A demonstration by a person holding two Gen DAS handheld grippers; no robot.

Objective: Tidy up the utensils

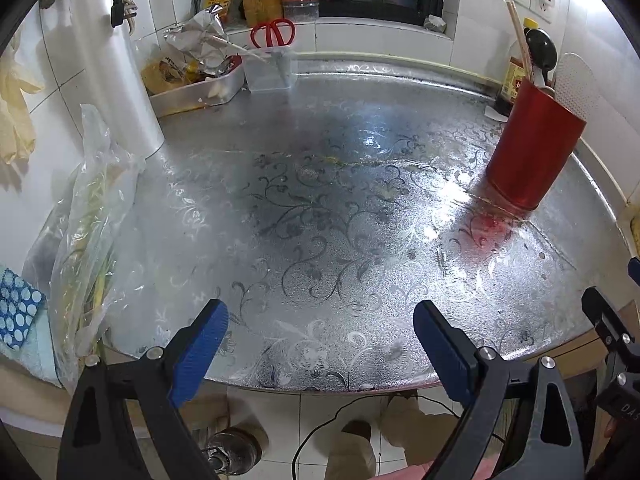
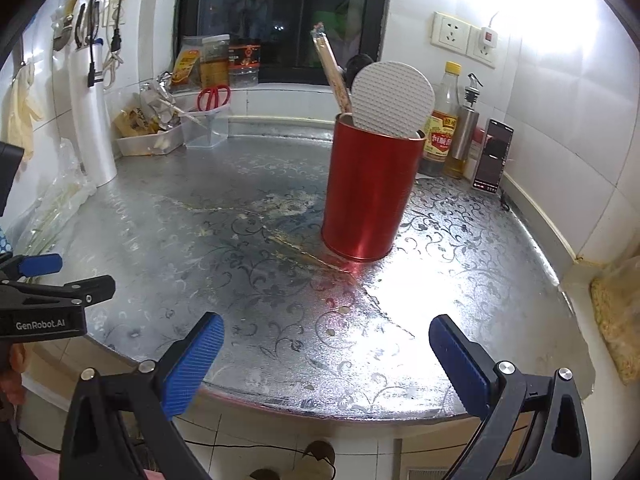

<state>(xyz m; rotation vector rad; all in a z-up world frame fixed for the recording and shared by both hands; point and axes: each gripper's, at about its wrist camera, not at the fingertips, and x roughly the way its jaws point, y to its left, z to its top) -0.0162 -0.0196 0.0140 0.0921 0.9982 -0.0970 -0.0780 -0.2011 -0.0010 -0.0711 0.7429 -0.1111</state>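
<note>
Left tool [image 2: 40, 276] marked "GenRobot.AI" (both tools agape); red holder [image 2: 370, 192] unlabelled.

The left hand-held gripper [image 1: 320, 344] and right hand-held gripper [image 2: 326, 354] look alike: black plastic frames with triangular cut-outs, silver round screws at the joints, and blue ribbed finger pads [image 1: 198, 354]. White "GenRobot.AI" lettering [image 2: 40, 325] marks the left body.
</note>
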